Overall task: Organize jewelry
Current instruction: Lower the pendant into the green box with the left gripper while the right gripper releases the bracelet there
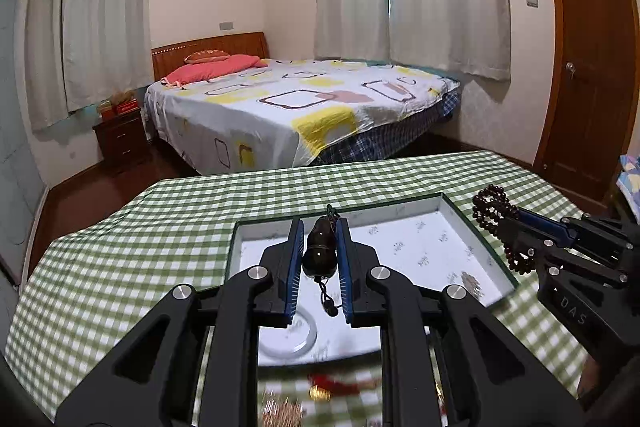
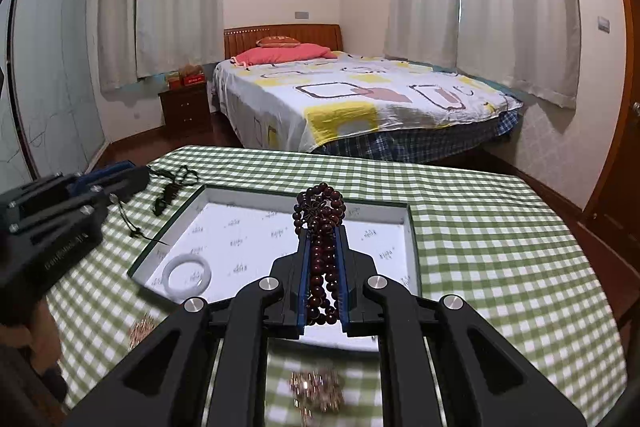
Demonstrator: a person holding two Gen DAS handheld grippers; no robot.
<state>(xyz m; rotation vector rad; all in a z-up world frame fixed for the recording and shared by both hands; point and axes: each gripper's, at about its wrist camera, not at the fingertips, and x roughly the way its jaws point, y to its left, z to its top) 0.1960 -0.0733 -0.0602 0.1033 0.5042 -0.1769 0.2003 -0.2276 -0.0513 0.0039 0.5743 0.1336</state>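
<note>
Checked tabletop (image 1: 120, 267), open box (image 1: 452, 211) beneath both claws. Left claw (image 1: 320, 247) clamped on dark pendant (image 1: 319, 251); right claw (image 2: 324, 267) clamped on bead strand (image 2: 320, 219). Risk: dangling loops snagging box rim.

The left gripper (image 1: 319, 251) is clamped on a dark brown gourd-shaped pendant (image 1: 319, 255), its black cord (image 1: 326, 297) dangling below. Beneath lies an open white-lined box (image 1: 460, 223) on a green checked tablecloth (image 1: 140, 247), a pale bangle (image 1: 306, 335) inside. At right, the right gripper (image 1: 516, 223) grips dark wooden beads (image 1: 490, 205).
</note>
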